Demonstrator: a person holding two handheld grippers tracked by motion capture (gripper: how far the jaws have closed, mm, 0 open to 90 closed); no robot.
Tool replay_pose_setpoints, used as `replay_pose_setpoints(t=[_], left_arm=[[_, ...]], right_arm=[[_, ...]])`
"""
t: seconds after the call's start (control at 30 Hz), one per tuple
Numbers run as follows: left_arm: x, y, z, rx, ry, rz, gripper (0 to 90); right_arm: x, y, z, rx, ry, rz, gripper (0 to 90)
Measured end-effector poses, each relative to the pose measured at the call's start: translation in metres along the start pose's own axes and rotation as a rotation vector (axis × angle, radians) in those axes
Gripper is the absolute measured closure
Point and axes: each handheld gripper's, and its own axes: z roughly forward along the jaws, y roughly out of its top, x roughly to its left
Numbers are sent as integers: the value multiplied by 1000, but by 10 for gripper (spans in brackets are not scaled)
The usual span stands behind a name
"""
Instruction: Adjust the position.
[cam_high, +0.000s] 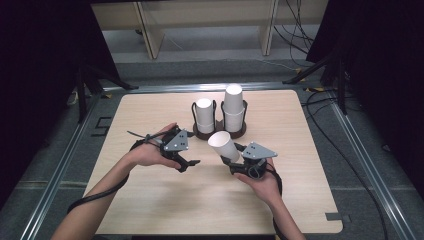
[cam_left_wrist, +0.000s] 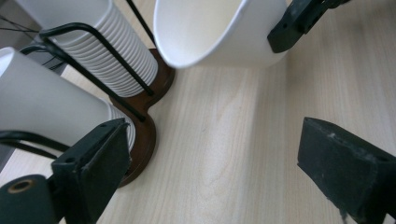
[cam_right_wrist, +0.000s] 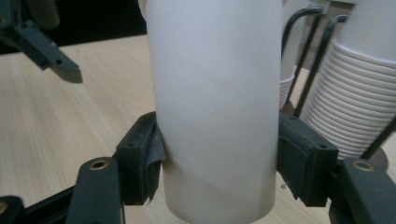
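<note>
The right gripper (cam_high: 231, 156) pinches a single white cup (cam_high: 223, 145) across its wall, both pads pressed flat on the paper; the cup tilts with its open mouth up and toward the left gripper (cam_high: 189, 164), and hangs just in front of the holder (cam_high: 239, 132). The left gripper, farther left of the holder, carries nothing: its jaws stand spread over bare table (cam_high: 150, 200), as its own view confirms. The holder, a brown base with black wire loops, carries two upside-down stacks: a short stack (cam_high: 204, 115) on its left post and a tall stack (cam_high: 233, 107) on its right.

The step in hand appears to be handling a cup separated from the stacks. To do it well, the grip should stay light, since thin paper walls buckle easily; the right gripper view shows the wall (cam_right_wrist: 215, 107) round and uncrushed between the pads. If the cup passes to the left gripper, that gripper should approach the rim squarely and close before the right lets go. Any swing should keep clear of the wire loops, which stand just behind the cup.
</note>
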Motion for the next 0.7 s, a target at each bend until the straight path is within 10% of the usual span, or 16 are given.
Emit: replay_pose_setpoints(t=[0.3, 0.7], left_arm=[[-11, -23, -11, -117, 117, -163, 101], [-24, -57, -24, -141, 221, -255, 101]], right_arm=[[-12, -7, -24, -60, -93, 121, 366], [-24, -25, -53, -80, -195, 157, 365]])
